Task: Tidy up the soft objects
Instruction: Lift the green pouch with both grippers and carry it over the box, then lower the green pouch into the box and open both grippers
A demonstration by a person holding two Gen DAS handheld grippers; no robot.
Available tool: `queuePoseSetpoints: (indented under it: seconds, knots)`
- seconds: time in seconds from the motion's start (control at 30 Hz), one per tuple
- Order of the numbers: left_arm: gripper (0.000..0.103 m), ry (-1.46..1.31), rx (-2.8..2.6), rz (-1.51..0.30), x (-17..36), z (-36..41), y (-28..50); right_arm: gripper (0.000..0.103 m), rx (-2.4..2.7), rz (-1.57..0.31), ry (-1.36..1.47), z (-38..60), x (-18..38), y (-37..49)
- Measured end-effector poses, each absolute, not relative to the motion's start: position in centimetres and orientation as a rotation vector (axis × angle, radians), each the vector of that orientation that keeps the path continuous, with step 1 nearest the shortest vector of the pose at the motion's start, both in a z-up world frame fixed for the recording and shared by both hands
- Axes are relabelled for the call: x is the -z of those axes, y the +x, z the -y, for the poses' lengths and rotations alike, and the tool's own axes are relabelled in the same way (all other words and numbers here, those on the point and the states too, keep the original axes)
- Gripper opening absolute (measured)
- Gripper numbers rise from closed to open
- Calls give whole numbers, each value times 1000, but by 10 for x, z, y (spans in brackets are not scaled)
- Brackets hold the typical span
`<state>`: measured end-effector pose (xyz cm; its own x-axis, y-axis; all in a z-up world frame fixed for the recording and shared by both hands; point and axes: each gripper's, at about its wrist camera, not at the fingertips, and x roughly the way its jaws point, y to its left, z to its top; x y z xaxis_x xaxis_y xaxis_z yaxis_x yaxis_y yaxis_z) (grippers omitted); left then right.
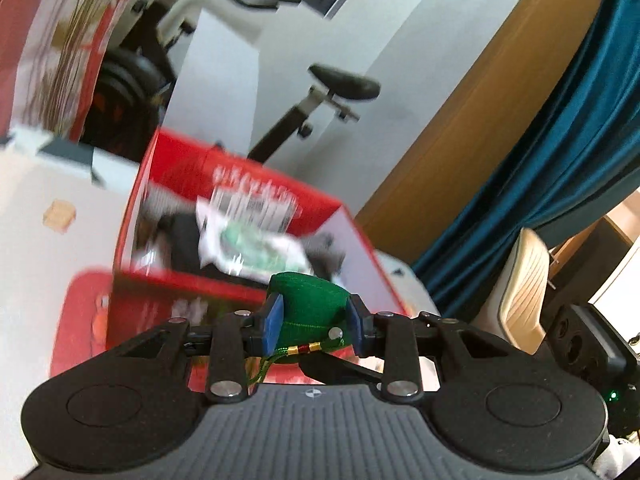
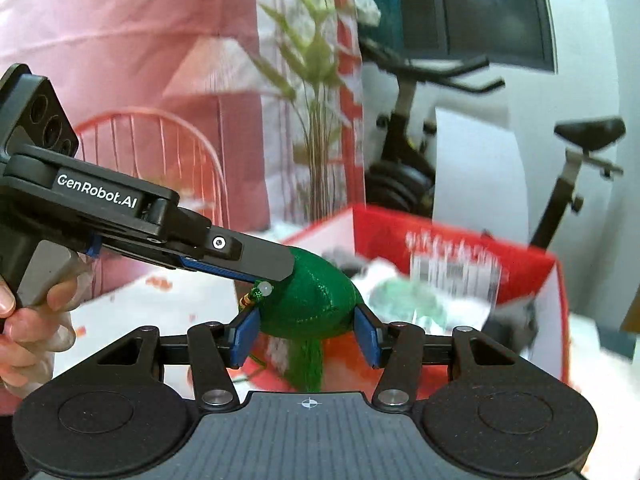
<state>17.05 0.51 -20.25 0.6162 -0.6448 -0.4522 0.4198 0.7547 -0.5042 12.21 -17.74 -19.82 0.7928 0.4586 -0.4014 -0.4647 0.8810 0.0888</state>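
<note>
Red box [image 1: 248, 280] open on top, though a white packet [image 1: 248, 240] fills it

Readable in white on the black side of the left gripper [image 2: 276, 268], at about nine o'clock in the right wrist view: "GenRobot.AI". White characters and a barcode-like label on the inner wall of the red box [image 2: 448, 240], toward three o'clock, blurred beyond reading. Nothing else legible.

It was a lived-in room of a home: an exercise bike [image 2: 472, 152] stood by the white wall, teal curtains [image 1: 560, 152] hung beside a wooden panel [image 1: 472, 120], and a tall potted plant [image 2: 316, 92] stood near a pink wire chair [image 2: 160, 148].
</note>
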Motion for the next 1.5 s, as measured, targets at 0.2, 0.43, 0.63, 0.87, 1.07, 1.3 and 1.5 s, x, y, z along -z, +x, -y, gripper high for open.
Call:
queuePoseSetpoints:
  seconds: [0.2, 0.43, 0.63, 0.87, 1.07, 1.3, 1.5]
  knots:
    - [35, -334, 648, -541, 159, 0, 185, 48, -485, -311, -31, 185, 151, 149]
    - [35, -320, 683, -426, 108, 6, 208, 49, -452, -268, -39, 207, 107, 182]
    - [35, -368, 770, -516, 119, 34, 247, 49, -375, -367, -56, 237, 116, 192]
    - [35, -334, 831, -666, 168, 77, 271, 50, -312, -559, -38, 267, 162, 199]
    - [35, -339, 847, -802, 219, 101, 292, 50, -251, -660, -33, 279, 200, 203]
    - [35, -278, 851, -880, 247, 121, 309, 49, -275, -708, -62, 280, 218, 209]
    - [35, -223, 799, -898, 253, 121, 316, 49, -286, -711, -76, 280, 213, 209]
